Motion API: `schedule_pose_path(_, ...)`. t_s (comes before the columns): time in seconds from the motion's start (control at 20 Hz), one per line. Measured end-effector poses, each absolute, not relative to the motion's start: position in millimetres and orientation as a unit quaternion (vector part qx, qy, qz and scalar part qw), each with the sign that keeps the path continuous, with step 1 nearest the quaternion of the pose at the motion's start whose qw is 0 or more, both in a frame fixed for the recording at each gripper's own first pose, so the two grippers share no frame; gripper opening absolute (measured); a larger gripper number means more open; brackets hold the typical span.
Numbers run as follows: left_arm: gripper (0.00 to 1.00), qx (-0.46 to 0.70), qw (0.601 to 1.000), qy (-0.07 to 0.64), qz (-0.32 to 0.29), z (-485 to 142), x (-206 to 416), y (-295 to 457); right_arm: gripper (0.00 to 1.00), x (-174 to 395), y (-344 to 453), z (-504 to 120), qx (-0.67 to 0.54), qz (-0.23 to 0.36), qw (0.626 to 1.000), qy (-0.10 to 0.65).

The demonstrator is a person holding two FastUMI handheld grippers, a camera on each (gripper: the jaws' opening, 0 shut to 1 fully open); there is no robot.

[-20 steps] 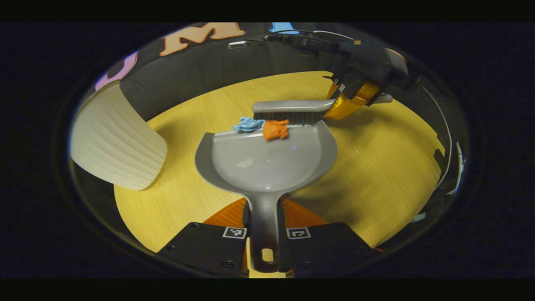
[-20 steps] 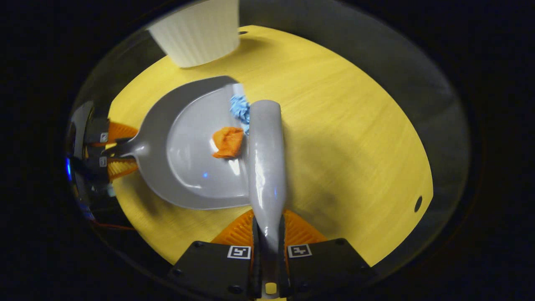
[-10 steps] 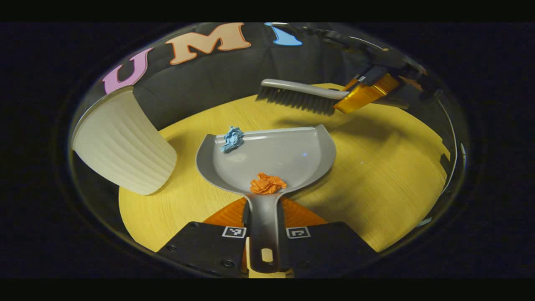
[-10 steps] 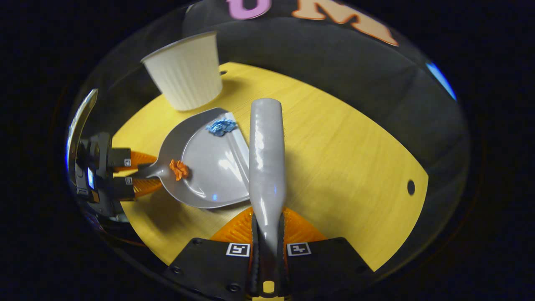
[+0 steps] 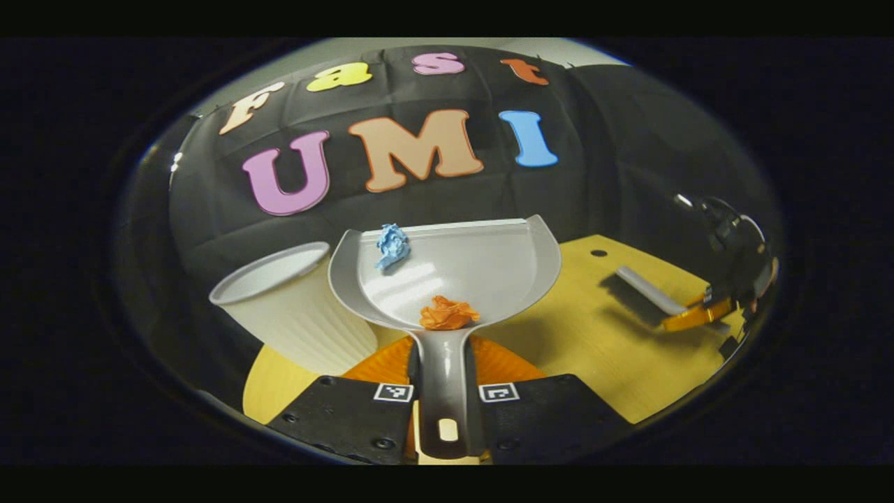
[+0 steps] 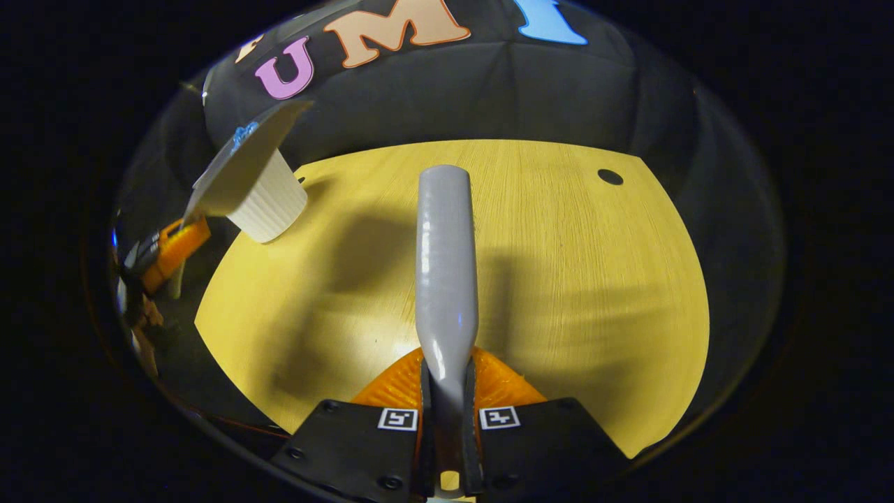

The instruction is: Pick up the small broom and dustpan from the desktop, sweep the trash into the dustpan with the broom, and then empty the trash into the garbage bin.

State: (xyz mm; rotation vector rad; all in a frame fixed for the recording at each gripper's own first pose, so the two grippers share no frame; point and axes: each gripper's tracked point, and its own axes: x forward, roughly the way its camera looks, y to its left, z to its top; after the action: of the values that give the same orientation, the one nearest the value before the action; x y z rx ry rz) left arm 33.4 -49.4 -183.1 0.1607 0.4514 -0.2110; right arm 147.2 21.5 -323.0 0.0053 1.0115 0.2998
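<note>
Yellow wood-grain table spreads beneath both tools, with black cloth walling the booth behind it. Left hand-held gripper is clenched on the dustpan handle, both fingers pressing its sides, and holds the pan raised off the table with its open lip tipped upward, a tilt that by my reading keeps the trash from sliding out on the way to the bin. 2 scraps ride in the pan: an orange wad lies at the back, just above the handle, and a blue wad sits near the front lip on the pan's left. Just beside the pan, to its left and lower, stands the ribbed white bin, mouth open; in the right gripper view the pan hangs tilted over that bin's rim, so dumping looks close, though the pan has not yet been tipped forward. Right hand-held gripper is closed tight on the broom handle, which runs straight out between its fingers, low over bare table; whether the bristles touch the wood I cannot tell. Seen from the left gripper view, the broom is parked well apart from the pan at the right, likely to stay clear of the pour. Sweeping looks done; emptying remains.
</note>
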Motion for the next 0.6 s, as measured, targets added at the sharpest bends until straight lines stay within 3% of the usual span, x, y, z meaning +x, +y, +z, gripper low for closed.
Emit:
schedule_pose_path(0.25, 0.18, 0.112, 0.977, 0.174, -0.057, -158.0, 19.5, -47.6, 0.18, 159.0, 8.2, -315.5, 0.025, 0.163, 0.857, 0.488)
schedule_pose_path(0.6, 0.18, 0.230, 0.952, 0.198, 0.050, -160.5, 18.2, -26.4, 0.18, 152.5, 16.3, -334.5, 0.020, 0.175, 0.849, 0.498)
